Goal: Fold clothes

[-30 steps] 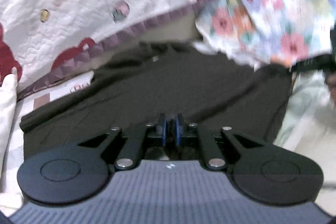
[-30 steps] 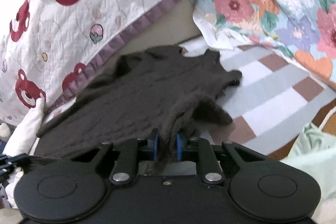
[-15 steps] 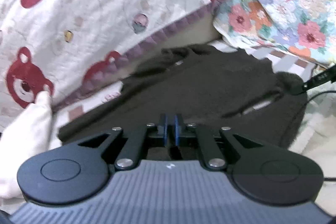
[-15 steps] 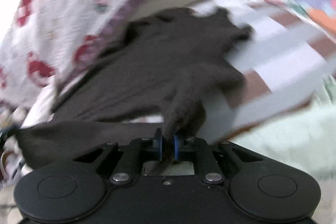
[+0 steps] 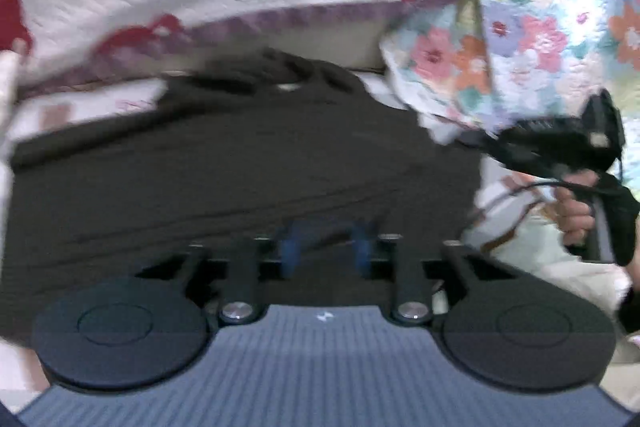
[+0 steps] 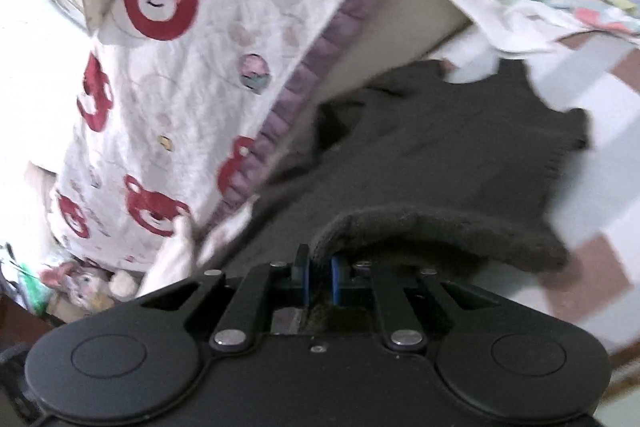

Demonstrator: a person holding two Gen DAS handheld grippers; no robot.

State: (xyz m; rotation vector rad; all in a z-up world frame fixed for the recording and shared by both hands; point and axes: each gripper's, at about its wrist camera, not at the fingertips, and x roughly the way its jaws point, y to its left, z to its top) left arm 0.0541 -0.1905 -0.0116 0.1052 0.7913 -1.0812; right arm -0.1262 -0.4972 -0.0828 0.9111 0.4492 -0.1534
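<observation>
Folding has barely begun: the dark sweater (image 6: pixel 460 147) lies mostly flat on the bed (image 6: pixel 592 107). The right gripper (image 6: pixel 319 277) is clamped on its near edge; the left gripper (image 5: pixel 326 247) is spread apart.

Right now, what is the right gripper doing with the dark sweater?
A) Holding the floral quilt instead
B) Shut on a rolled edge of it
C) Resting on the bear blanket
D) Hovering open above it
B: in the right wrist view the right gripper has its blue pads pinched on a rolled edge of the dark sweater.
</observation>
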